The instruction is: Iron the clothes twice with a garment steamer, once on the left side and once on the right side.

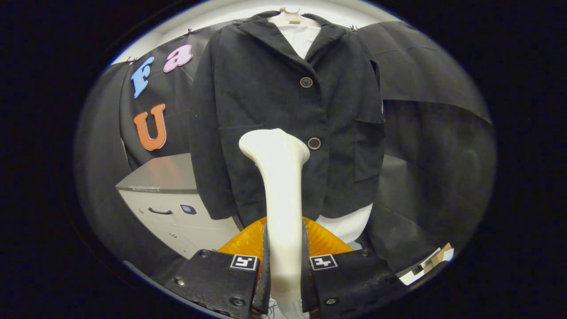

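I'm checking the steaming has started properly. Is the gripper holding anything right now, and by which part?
Yes. The gripper is shut on the white garment steamer, both fingers pressing its handle low down, with the steamer's head raised in front of the dark jacket.

The steamer (283,195) is showing creamy white from head to handle, clamped between the two black fingers (230,283) of the gripper (283,274), each finger wearing a small black-and-white square marker. Behind the handle an orange ribbed part (325,239) is glowing amber. Farther off, the jacket (266,97) is looking charcoal black with brown-rimmed buttons (314,143), over a white shirt (300,37). On the left, a cabinet (177,208) is showing pale grey.
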Demonstrator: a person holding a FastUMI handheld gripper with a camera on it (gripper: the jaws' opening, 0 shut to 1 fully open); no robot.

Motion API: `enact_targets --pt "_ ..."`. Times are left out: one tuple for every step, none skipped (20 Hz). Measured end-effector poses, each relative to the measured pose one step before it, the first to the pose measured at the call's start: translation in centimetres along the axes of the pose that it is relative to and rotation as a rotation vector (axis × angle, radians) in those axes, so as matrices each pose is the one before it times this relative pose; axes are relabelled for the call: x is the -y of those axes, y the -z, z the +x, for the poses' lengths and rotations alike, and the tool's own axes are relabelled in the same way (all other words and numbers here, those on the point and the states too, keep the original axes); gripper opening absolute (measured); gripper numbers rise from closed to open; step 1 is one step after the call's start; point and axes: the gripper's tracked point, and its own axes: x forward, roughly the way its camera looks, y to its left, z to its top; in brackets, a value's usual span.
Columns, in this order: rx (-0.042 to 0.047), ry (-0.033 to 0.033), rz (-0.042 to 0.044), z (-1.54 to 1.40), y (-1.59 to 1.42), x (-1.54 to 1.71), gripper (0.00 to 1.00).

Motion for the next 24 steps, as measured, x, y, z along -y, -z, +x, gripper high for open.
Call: enact_targets --pt "-0.01301 0.00115 0.00171 0.145 0.563 0.080 0.30" --pt "-0.01522 0.00144 0.00561 0.107 0.755 0.197 0.30" --pt "-0.01467 0.00110 0.00612 0.156 0.647 0.183 0.30" --pt "-0.01352 0.00106 0.00340 0.155 0.532 0.081 0.30" --pt "-0.01010 0.00224 0.00124 0.191 0.443 0.111 0.30" --pt "-0.01131 0.00276 -0.00246 0.180 0.568 0.157 0.30" --pt "-0.00948 0.00270 -0.00204 0.151 0.540 0.119 0.30" --pt "-0.01094 0.00204 -0.00434 0.126 0.605 0.120 0.30" --pt "-0.01416 0.00136 0.00099 0.105 0.677 0.087 0.30" --pt "-0.01332 -0.00162 0.00054 0.186 0.707 0.006 0.30" --pt "-0.01324 0.00102 -0.00240 0.194 0.676 0.056 0.30" --pt "-0.01241 0.00193 -0.00030 0.129 0.614 0.130 0.30" --pt "-0.01278 0.00037 -0.00054 0.206 0.576 0.105 0.30" --pt "-0.01290 -0.00077 0.00207 0.233 0.590 -0.095 0.30" --pt "-0.01384 -0.00101 0.00292 0.192 0.530 0.012 0.30" --pt "-0.01251 0.00042 0.00247 0.163 0.547 0.146 0.30" --pt "-0.01146 -0.00010 0.00263 0.093 0.415 0.140 0.30" --pt "-0.01051 -0.00120 0.00248 0.043 0.380 0.029 0.30" --pt "-0.00872 -0.00221 0.00460 -0.066 0.201 0.110 0.30" --pt "-0.00590 -0.00369 0.00662 -0.108 0.055 0.010 0.30" --pt "0.00047 -0.00470 0.00636 -0.214 -0.113 0.052 0.30" --pt "0.00370 -0.00298 0.00270 -0.326 -0.179 0.115 0.30" --pt "0.00822 -0.00537 0.00331 -0.429 -0.406 0.135 0.30" --pt "0.00973 -0.00666 0.00674 -0.484 -0.434 0.068 0.30"
